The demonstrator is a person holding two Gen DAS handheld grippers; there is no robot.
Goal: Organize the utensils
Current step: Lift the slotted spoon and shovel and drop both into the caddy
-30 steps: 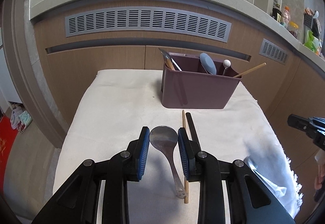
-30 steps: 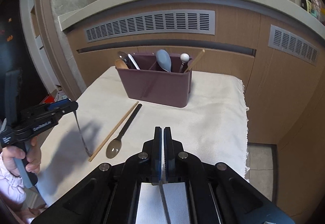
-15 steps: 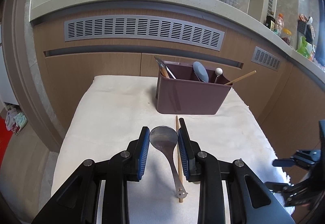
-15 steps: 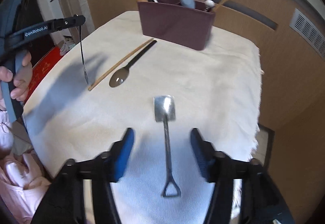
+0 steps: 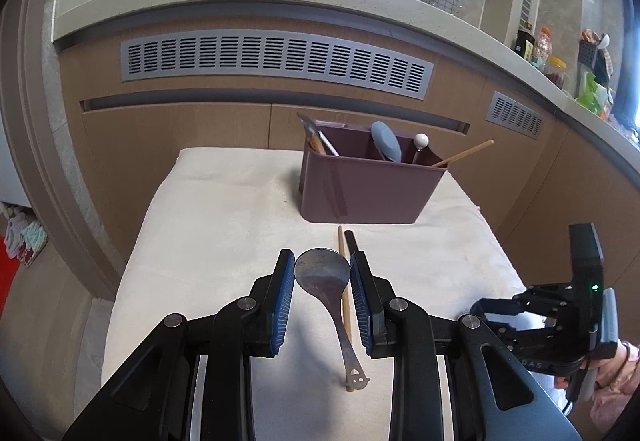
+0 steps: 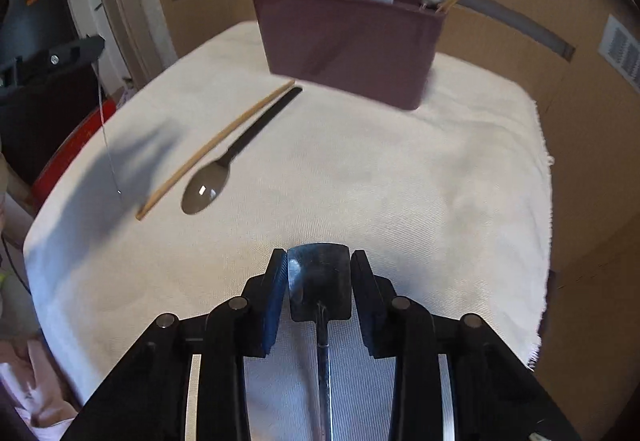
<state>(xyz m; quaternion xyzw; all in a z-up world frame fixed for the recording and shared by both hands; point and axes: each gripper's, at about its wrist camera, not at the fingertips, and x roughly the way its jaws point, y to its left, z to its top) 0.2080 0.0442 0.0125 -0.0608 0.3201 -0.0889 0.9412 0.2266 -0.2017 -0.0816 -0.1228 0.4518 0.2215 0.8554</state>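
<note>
A: Left gripper?
B: Clamped on the round spoon's bowl, caddy at one o'clock.
A: Right gripper?
B: Fingers flank the shovel spoon; contact unclear.

Black plastic left gripper with ribbed blue pads and silver screws. The matching black right gripper shows a green light; pink sleeve at the right.

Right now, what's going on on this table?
A person is sorting utensils into the maroon caddy with two handheld grippers. The left gripper holds a round metal spoon by its bowl, lifted over the cloth. The right gripper is around the square-headed metal spoon near the front edge. A black spoon and a chopstick lie loose.
</note>
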